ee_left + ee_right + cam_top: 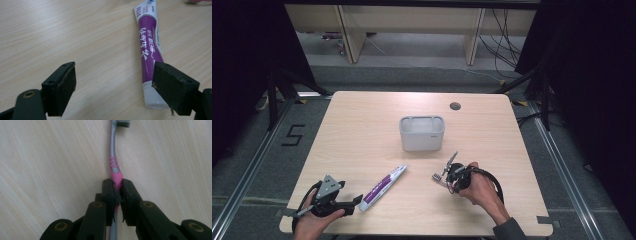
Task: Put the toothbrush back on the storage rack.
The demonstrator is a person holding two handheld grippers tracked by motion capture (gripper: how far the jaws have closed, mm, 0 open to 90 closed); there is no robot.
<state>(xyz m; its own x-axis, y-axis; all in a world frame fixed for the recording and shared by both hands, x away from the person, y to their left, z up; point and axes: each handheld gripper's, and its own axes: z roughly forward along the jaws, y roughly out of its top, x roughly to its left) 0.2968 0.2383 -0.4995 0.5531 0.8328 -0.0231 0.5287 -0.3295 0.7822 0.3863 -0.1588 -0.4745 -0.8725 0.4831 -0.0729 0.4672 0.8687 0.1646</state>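
Glossy plastic toothpaste tube [148, 45] on matt wood-grain table [362, 130].

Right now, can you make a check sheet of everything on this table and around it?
Surface: pale wooden table, round hole near its far edge.
Job's things: toothbrush, pink and grey; purple toothpaste tube lying flat; grey holder in the middle.
Clutter: nothing seen.
Grippers: right gripper shut on the toothbrush handle; left gripper open, tube beside one jaw.
Cables: black cable looping from the right gripper; wires on the far floor.
Surroundings: grey floor, wooden furniture legs behind.

purple-white toothpaste tube [148, 47], pink-grey toothbrush [114, 167], grey cup [422, 133]
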